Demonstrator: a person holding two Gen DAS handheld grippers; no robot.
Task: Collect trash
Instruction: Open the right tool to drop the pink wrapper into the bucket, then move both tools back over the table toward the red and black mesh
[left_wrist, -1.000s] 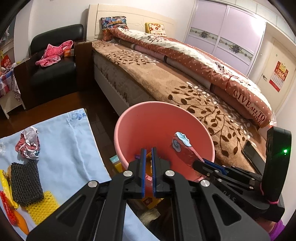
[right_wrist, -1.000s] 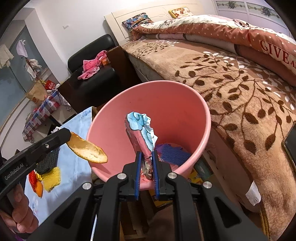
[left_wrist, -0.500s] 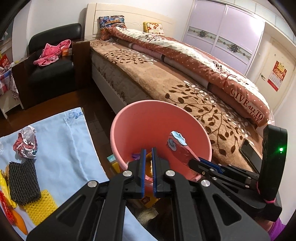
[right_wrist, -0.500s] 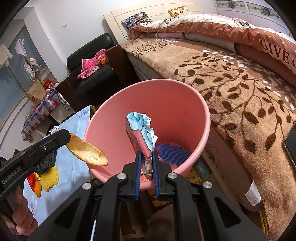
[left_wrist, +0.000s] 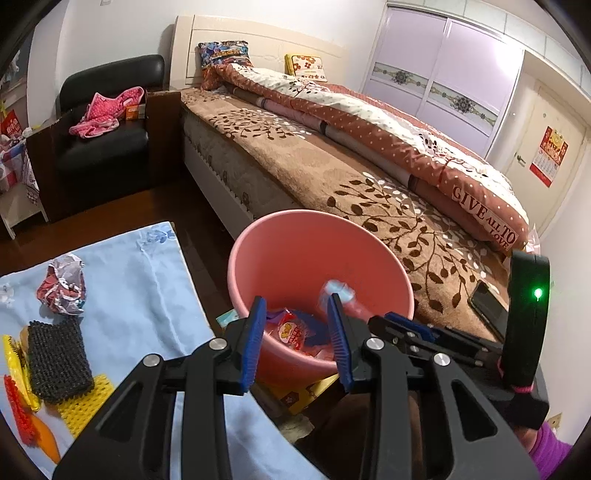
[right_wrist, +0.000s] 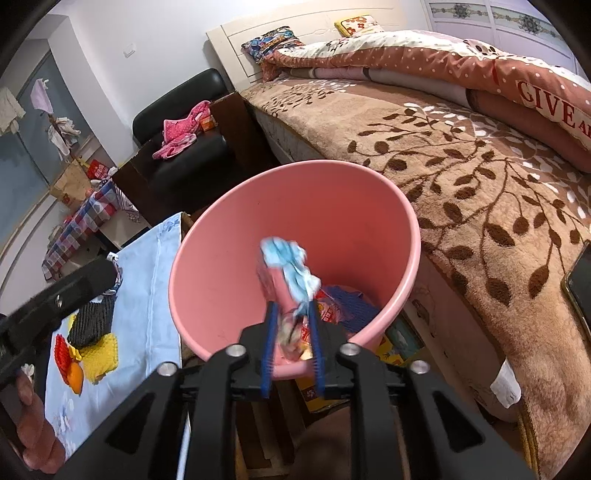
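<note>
A pink bucket (left_wrist: 295, 254) (right_wrist: 236, 236) stands between the bed and a light blue cloth. My left gripper (left_wrist: 297, 332) is open and empty over its near rim. My right gripper (right_wrist: 293, 339) is open over the bucket, and a pink and blue wrapper (right_wrist: 286, 271) is blurred between its spread fingers, slipping into the bucket. It also shows blurred in the left wrist view (left_wrist: 338, 290). Several pieces of trash (left_wrist: 291, 328) lie in the bucket's bottom. On the cloth (left_wrist: 140, 280) lie a crumpled wrapper (left_wrist: 61, 284), a black mesh pad (left_wrist: 57, 358) and a yellow mesh pad (left_wrist: 86, 402).
A bed (left_wrist: 351, 177) with a brown leaf blanket runs along the right, with a phone (left_wrist: 487, 304) on its edge. A black armchair (left_wrist: 107, 122) with pink clothes stands at the back left. A yellow box (left_wrist: 299, 395) lies under the bucket.
Both grippers have opened. The orange peel has left my left gripper and is out of sight. The pink and blue wrapper is loose and dropping from my right gripper.
</note>
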